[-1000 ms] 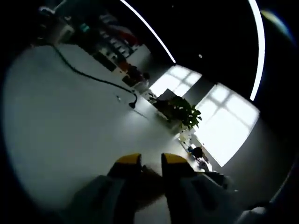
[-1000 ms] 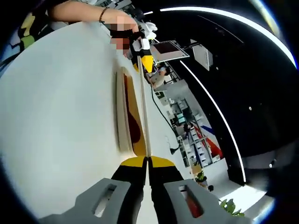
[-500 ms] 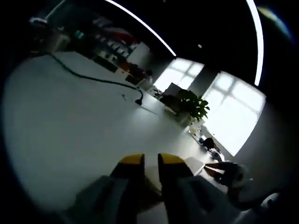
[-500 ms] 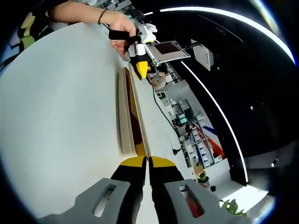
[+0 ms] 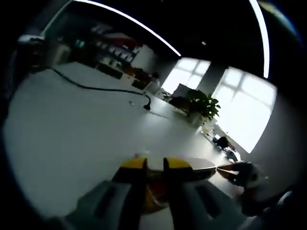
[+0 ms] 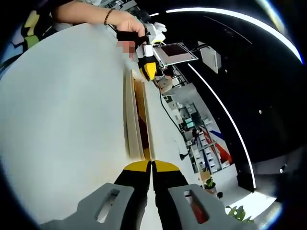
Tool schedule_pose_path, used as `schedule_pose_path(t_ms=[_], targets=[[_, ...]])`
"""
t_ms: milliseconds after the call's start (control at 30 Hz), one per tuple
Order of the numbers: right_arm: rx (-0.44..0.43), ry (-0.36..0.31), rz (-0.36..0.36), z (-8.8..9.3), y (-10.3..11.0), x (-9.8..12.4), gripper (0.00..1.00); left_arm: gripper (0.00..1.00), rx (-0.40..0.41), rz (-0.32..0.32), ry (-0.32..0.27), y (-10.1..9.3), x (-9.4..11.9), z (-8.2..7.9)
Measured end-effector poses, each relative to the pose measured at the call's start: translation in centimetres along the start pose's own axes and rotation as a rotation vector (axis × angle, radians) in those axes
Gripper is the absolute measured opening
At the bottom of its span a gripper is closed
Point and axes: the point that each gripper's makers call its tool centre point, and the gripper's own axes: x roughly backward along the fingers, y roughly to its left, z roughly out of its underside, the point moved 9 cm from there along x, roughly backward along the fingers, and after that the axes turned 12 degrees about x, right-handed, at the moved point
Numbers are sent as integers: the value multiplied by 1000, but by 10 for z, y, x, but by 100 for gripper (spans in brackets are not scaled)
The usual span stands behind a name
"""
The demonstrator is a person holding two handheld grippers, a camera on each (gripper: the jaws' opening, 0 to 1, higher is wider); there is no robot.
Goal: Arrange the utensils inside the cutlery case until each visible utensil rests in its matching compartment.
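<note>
cutlery case (image 6: 135,117), a long wooden tray with raised pale walls and a darker inner floor, lies flat on the white table (image 6: 62,105) and runs away from the right gripper (image 6: 151,166) toward the left gripper (image 6: 149,71). utensils inside the case cannot be made out; only a dark reddish shape shows on its floor. near end of the case sits just ahead of the right gripper's yellow tips, which are pressed together with no gap and nothing seen between them.

left gripper, in the right gripper view, is at the far end of the case, held by a person's hand (image 6: 125,24) wearing a bracelet; its yellow tip points down at the case's far end. whether it touches the case cannot be told.

in the left gripper view, the left gripper (image 5: 154,165) has a narrow gap between its yellow tips, and the wooden case (image 5: 197,166) lies just beyond them. whether anything is held there cannot be told.

black cable (image 5: 91,87) trails across the far table. potted plant (image 5: 201,104) stands before bright windows (image 5: 240,105).
</note>
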Motion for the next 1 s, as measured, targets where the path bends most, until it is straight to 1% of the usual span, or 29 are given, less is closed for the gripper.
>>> schedule_pose_path(t_ms=[133,167,233,300,367,433,467,533,567,600,633,667,700,733,767,800,833,867,933,967,1000], targets=[[14,1,-12,1,2,0,0,14,-7,-24,9,-1,0,1],[23,2,-10,0,2,0,0,14,-28,-22,14,-3,1,1],[26,2,-12,1,2,0,0,17,-34,-5,18,-7,2,0],[32,3,-16,1,2,1,0,27,28,36,7,-11,4,-4],[42,8,-17,1,2,2,0,37,100,75,-1,-9,7,-7],[39,8,-18,1,2,2,0,44,200,96,-12,-7,6,-11],[39,8,-12,1,3,1,0,51,256,113,4,-6,4,-14],[44,5,-3,2,4,2,0,62,375,167,68,-6,-2,-17],[44,4,-2,2,4,2,0,65,422,179,88,-4,-6,-19],[44,3,-1,2,4,2,0,65,452,167,105,0,-9,-19],[44,3,-1,2,4,2,0,64,458,126,117,4,-11,-18],[45,3,-1,2,4,2,0,59,434,107,115,9,-14,-18],[46,3,1,2,4,1,0,55,414,80,130,12,-17,-16],[46,3,1,2,4,1,0,50,420,74,144,15,-19,-13],[45,3,1,3,4,1,0,42,440,86,155,15,-21,-11],[44,3,1,3,4,1,0,36,478,118,170,14,-22,-8],[43,3,1,3,4,1,0,33,520,167,177,10,-24,-5],[39,12,1,4,4,1,0,31,530,167,171,11,-25,-4],[37,26,1,5,3,1,0,28,506,139,183,12,-25,1],[38,28,2,6,4,1,0,23,468,110,187,14,-26,2],[41,28,4,6,4,1,0,19,447,100,183,16,-27,3]])
